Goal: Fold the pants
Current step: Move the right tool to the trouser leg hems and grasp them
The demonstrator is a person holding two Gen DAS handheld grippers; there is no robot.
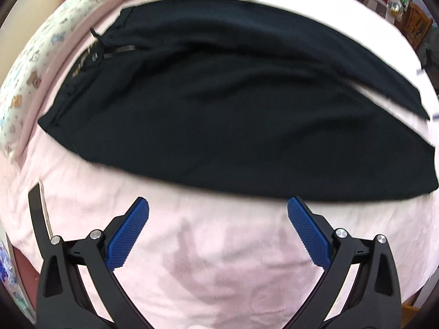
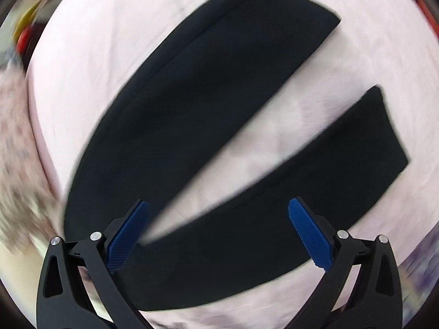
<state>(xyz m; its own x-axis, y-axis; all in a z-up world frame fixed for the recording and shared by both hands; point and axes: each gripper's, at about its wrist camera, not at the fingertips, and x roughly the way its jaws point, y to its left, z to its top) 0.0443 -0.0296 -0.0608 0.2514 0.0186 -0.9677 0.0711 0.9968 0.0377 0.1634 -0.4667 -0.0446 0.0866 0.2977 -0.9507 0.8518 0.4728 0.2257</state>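
You've got the black pants (image 1: 219,104) spread flat on the pink sheet (image 1: 208,246), nothing folded yet as far as I can judge. Your left gripper (image 1: 218,233) hangs over bare sheet just short of the near edge of the pants, jaws wide apart, nothing between them. Ahead and to the left of it you can see the open zipper (image 1: 118,50) at the waistband end, close to the flowered pillow (image 1: 30,76) at the edge of the bed.

Your right gripper (image 2: 218,233) is also spread wide and empty, and it's right above the cloth: the crotch sits between the blue pads (image 2: 127,240), and the 2 legs fan away up and to the right. The far leg (image 2: 208,87) and the near leg (image 2: 315,192) lie apart, with a wedge of pink showing between them. The right view is smeared, so cuff detail is hard to read.

Here's what the next move turns on, to my eye: the pants run lengthwise from waistband near your left gripper to cuffs well out beyond your right. The left is nearer the waist, the right nearer the legs. Laying 1 leg over the other looks like the likely first fold, so the near leg's outer edge is the nearest thing to grab.
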